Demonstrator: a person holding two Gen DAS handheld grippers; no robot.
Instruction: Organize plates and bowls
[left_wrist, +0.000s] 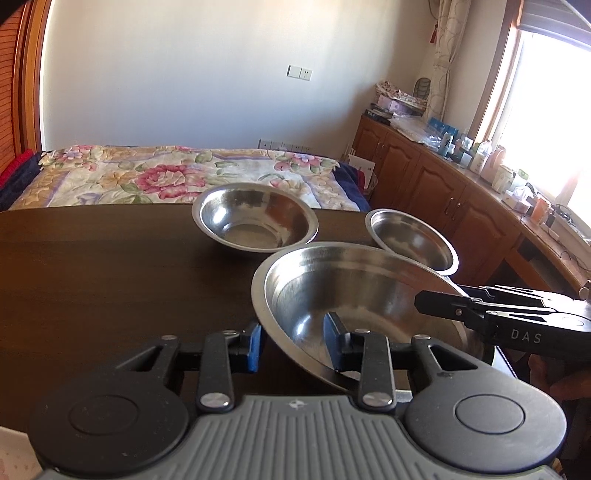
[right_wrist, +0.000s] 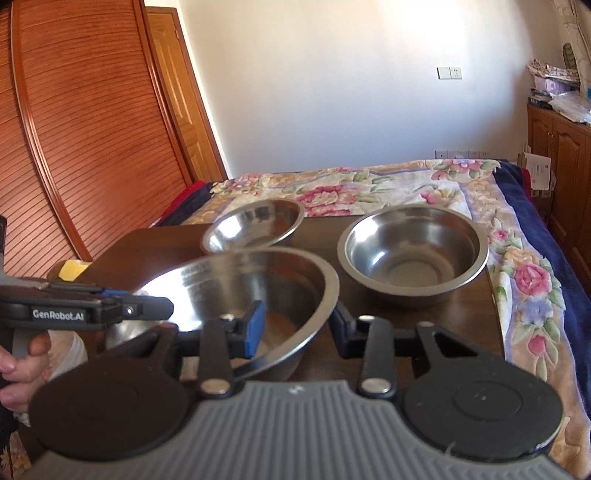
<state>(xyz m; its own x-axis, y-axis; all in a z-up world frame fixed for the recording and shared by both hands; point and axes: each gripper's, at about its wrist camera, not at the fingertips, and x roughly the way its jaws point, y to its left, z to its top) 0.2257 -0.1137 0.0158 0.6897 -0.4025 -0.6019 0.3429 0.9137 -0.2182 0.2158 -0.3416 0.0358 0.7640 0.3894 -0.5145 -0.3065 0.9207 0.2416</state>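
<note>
Both my grippers, left (left_wrist: 293, 345) and right (right_wrist: 297, 326), have jaws clamped on the near steel bowl (left_wrist: 354, 295) rim, opposite sides; two bowls (left_wrist: 255, 221) far on the surface (left_wrist: 110, 277)

- Large shiny steel bowl (left_wrist: 354, 299), tilted, nearest, at 6 o'clock.
- Wide-rimmed steel bowl (left_wrist: 255, 218), upright, at 11 o'clock.
- Smaller straight-walled steel bowl (left_wrist: 412, 236), upright, at 1 o'clock.

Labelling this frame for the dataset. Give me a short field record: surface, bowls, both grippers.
surface: dark wooden table
bowls: three shiny steel bowls, all upright
near bowl: large steel bowl, tilted, rim between both grippers' fingers
far bowls: wide steel bowl and small steel bowl, resting apart on table
left gripper: straddles near bowl's rim
right gripper: straddles opposite rim
</note>
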